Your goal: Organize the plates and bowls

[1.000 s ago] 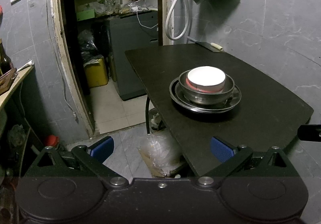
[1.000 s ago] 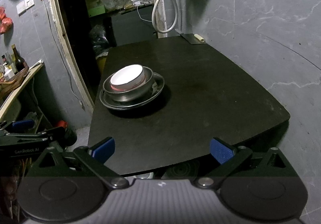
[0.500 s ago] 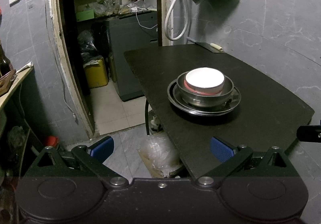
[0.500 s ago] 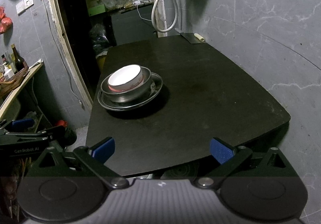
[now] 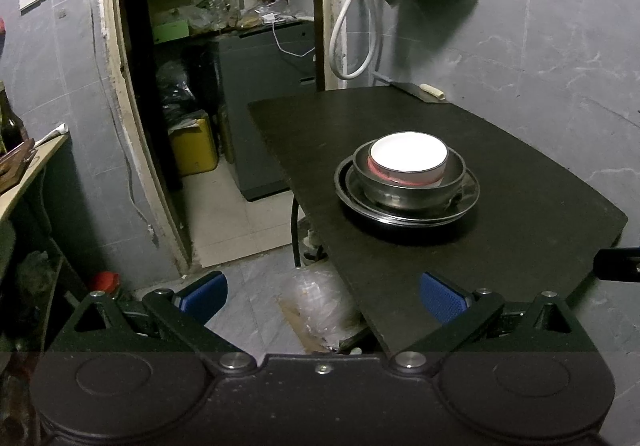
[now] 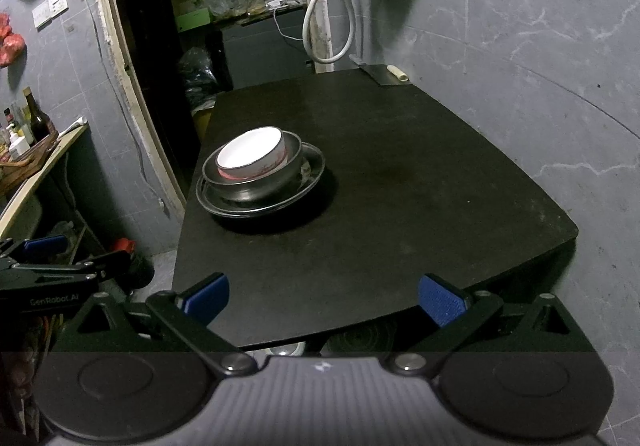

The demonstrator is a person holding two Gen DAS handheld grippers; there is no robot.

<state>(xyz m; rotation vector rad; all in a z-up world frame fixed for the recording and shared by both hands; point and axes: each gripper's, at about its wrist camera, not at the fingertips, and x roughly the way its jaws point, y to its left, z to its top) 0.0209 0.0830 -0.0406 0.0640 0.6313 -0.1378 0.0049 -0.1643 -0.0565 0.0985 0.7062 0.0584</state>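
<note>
A white bowl [image 5: 408,162] with a red band sits inside a steel bowl [image 5: 412,195], which sits on a stack of steel plates [image 5: 468,202] on the black table [image 5: 520,230]. The same stack shows in the right wrist view: white bowl [image 6: 252,156], steel bowl [image 6: 260,186], plates [image 6: 308,174]. My left gripper [image 5: 322,296] is open and empty, held off the table's near left corner. My right gripper [image 6: 324,298] is open and empty at the table's near edge [image 6: 400,310]. The left gripper also shows in the right wrist view [image 6: 52,258] at the far left.
A cleaver [image 6: 382,74] lies at the table's far end by the grey wall. A dark doorway with a yellow can [image 5: 194,146] is to the left. A plastic bag [image 5: 316,302] lies on the floor under the table. A shelf with bottles [image 6: 28,134] stands at left.
Both grippers have drawn back slightly from the stack, which appears a little farther off. The bowls and plates have not moved.
</note>
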